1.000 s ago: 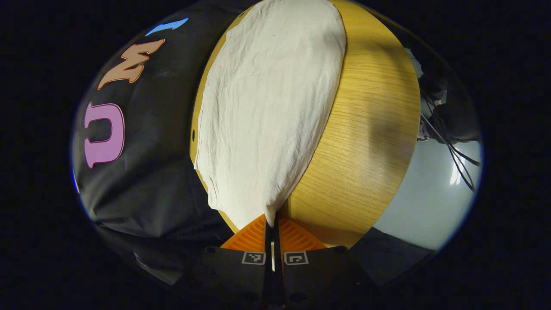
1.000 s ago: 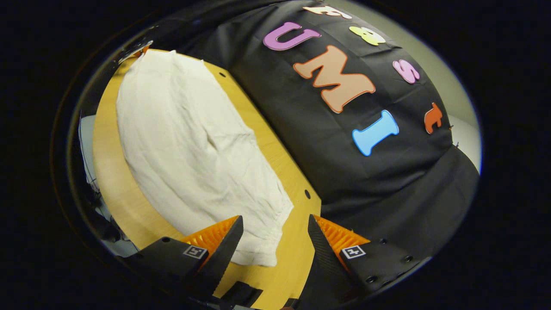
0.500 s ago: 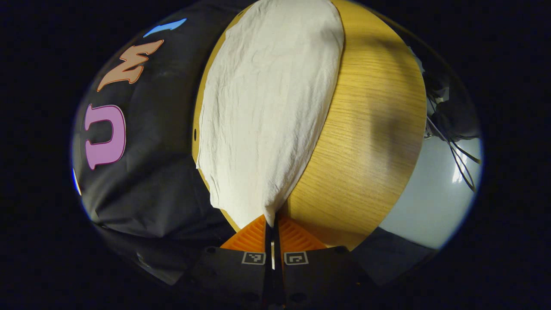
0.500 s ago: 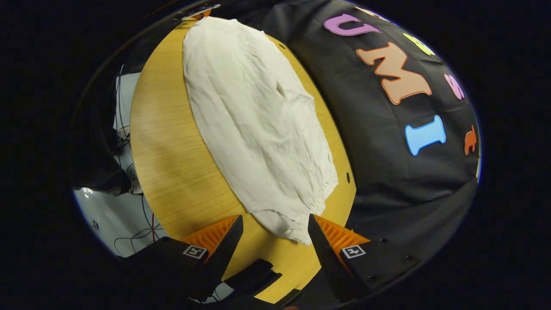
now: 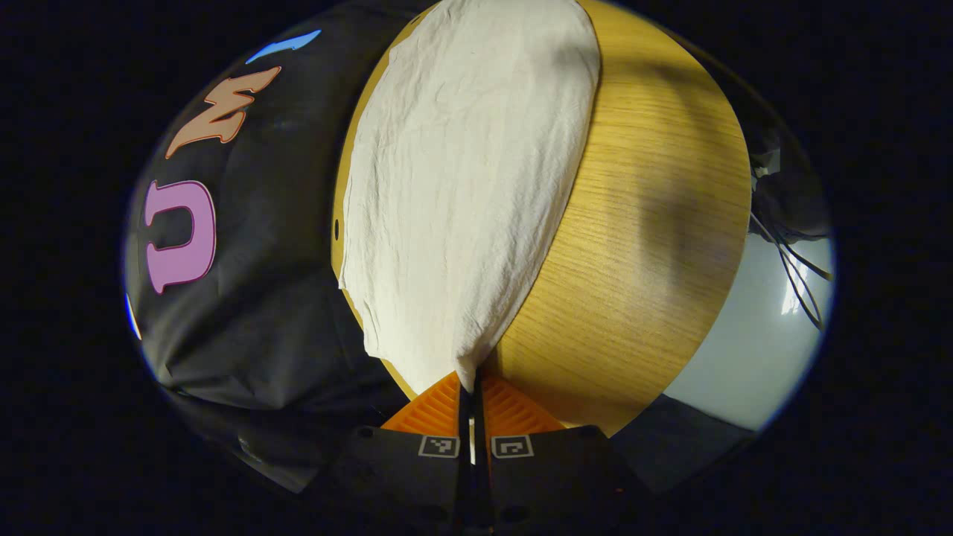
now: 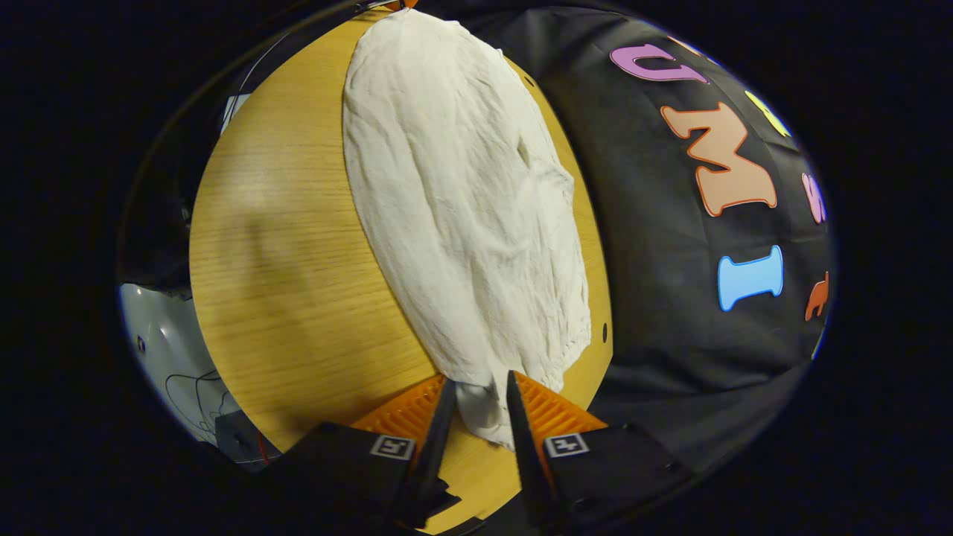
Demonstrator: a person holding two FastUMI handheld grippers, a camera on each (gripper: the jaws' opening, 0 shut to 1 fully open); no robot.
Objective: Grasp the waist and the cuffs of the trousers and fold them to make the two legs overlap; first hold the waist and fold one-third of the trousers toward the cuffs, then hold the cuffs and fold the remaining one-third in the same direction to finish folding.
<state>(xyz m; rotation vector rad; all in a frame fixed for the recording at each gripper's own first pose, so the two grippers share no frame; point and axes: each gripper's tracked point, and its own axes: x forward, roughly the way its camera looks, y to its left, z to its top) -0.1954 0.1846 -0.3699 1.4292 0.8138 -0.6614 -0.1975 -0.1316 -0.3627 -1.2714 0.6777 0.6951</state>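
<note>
Left gripper (image 5: 470,387) fingers pinching trousers (image 5: 469,186) corner, bottom centre. Right gripper (image 6: 476,391) fingers narrowing around opposite end (image 6: 480,406), not yet pressing. Trousers lying along table (image 5: 640,223), mid-frame. Step: securing both ends. Next: right fingers closing, then lifting together.

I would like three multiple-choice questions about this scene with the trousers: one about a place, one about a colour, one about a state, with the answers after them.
1. Where do the trousers lie?
A. on the wooden table
B. on the floor
C. in a basket

2. What colour are the trousers?
A. dark blue
B. off-white
C. red

3. How does the left gripper stand?
A. wide open above the table
B. open beside the cloth
C. shut on the cloth

Answers: 1 A, the cloth lies spread on the wood grain; 2 B, the fabric is pale cream in both views; 3 C, its fingers meet with a corner of fabric pinched between them.
</note>
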